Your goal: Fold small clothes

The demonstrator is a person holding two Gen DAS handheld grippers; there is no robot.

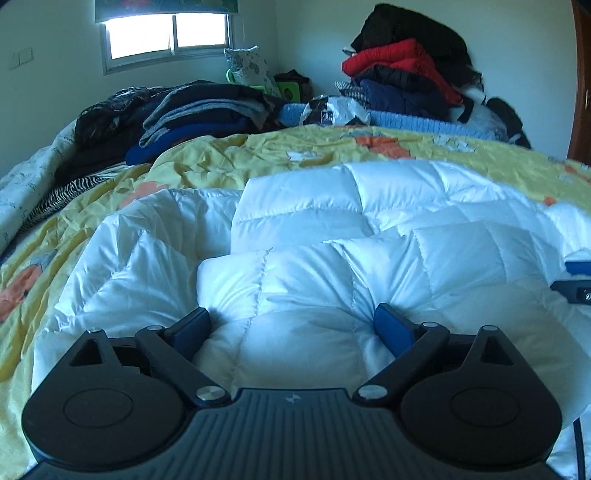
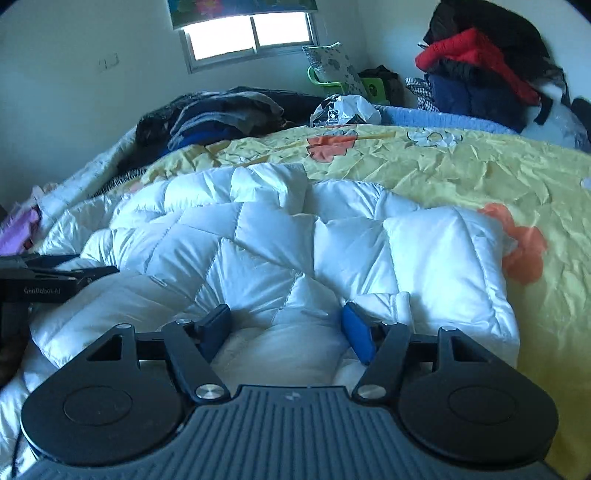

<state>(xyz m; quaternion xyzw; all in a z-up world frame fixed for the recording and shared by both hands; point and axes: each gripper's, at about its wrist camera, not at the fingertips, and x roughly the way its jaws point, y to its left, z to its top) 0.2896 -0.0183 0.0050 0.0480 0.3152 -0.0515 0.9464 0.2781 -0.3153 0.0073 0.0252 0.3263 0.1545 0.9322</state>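
White quilted jacket [image 1: 332, 236] lies bunched on the bed's yellow bedspread [image 1: 207, 162]. Left gripper [image 1: 291, 325] and right gripper [image 2: 286, 321] both press in with jaws spread, gripping nothing, probably flattening it for folding.

A: State the right gripper [image 2: 286, 326] condition.
B: Jaws stand apart. Blue pads [image 2: 356, 336] flank a bulge of the white quilted jacket [image 2: 258, 251]; contact with the fabric cannot be confirmed.
A: Jacket position?
B: Lying crumpled on the yellow floral bedspread [image 2: 461, 166].
A: Left gripper [image 2: 40, 280]?
B: Visible at the left edge, over the jacket; jaw state cannot be told.
A: Background?
B: Dark folded clothes [image 2: 221, 114] at the far left, a clothes pile [image 2: 480, 70] at the far right, a window [image 2: 251, 35] between.
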